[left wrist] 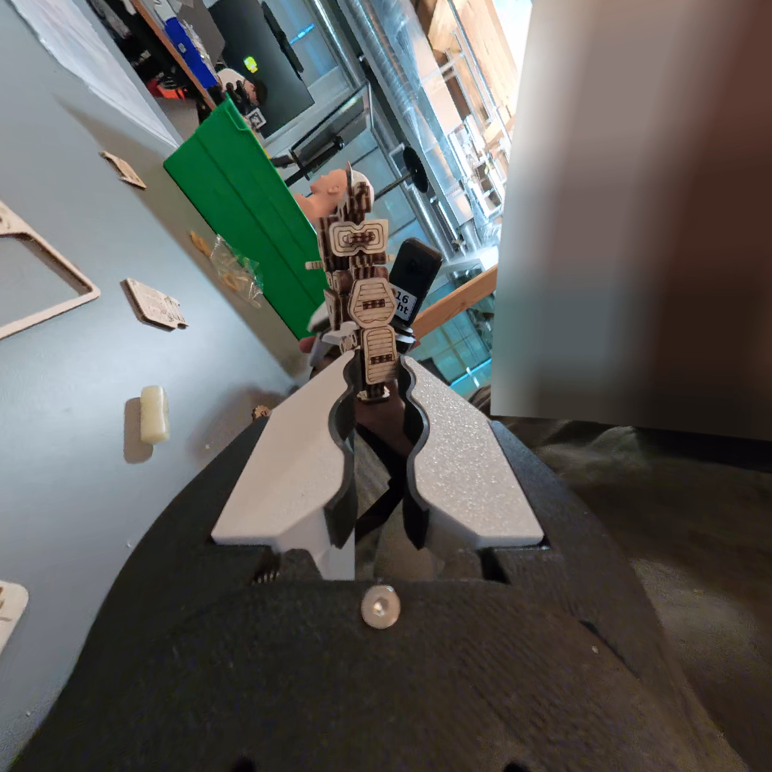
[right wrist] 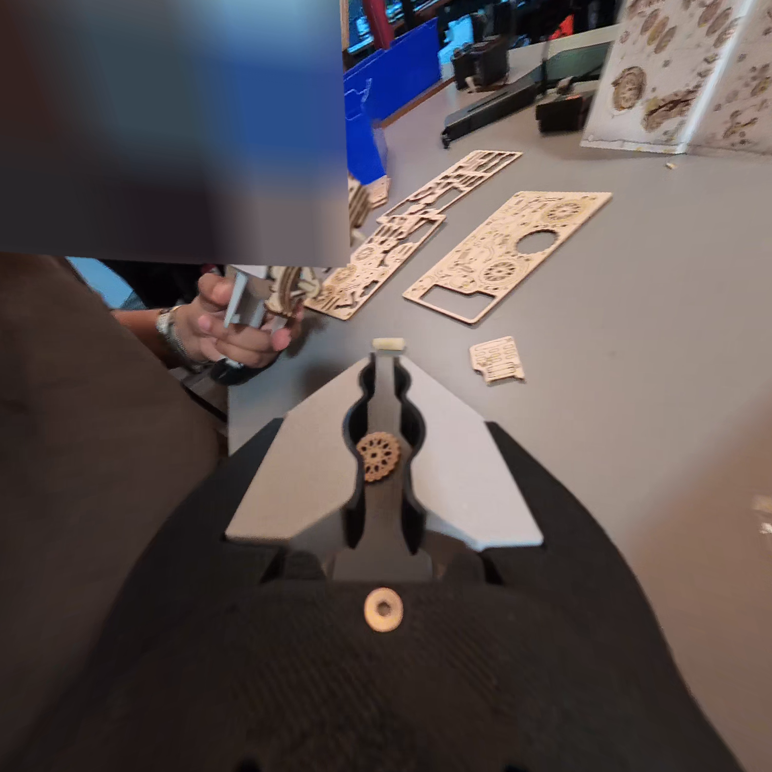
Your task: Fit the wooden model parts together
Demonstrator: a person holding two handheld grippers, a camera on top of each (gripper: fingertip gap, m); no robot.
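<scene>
My left gripper (left wrist: 374, 364) is shut on the lower end of a partly built wooden model (left wrist: 373, 304), which stands up from the fingertips. The model is a stack of engraved plates. In the right wrist view a hand (right wrist: 234, 334) holds this gripper with the model (right wrist: 286, 292) at the left, above the table's edge. My right gripper (right wrist: 382, 362) is shut on a small wooden gear (right wrist: 378, 456), pinched midway along the jaws. The right gripper's black camera (left wrist: 413, 273) shows just behind the model in the left wrist view.
Several laser-cut wooden sheets (right wrist: 507, 255) lie on the grey table (right wrist: 605, 376), with a small loose wooden piece (right wrist: 497, 360) and a whitish block (right wrist: 388, 345) near my right fingertips. A green bin (left wrist: 238, 209) stands behind. An instruction sheet (right wrist: 685, 75) stands at the back right. About 9 centimeters separates my left fingertips from my right. The right tips stand about 8 centimeters off the small loose wooden piece (right wrist: 497, 360). It turns up in the left wrist view (left wrist: 163, 304) as well.
</scene>
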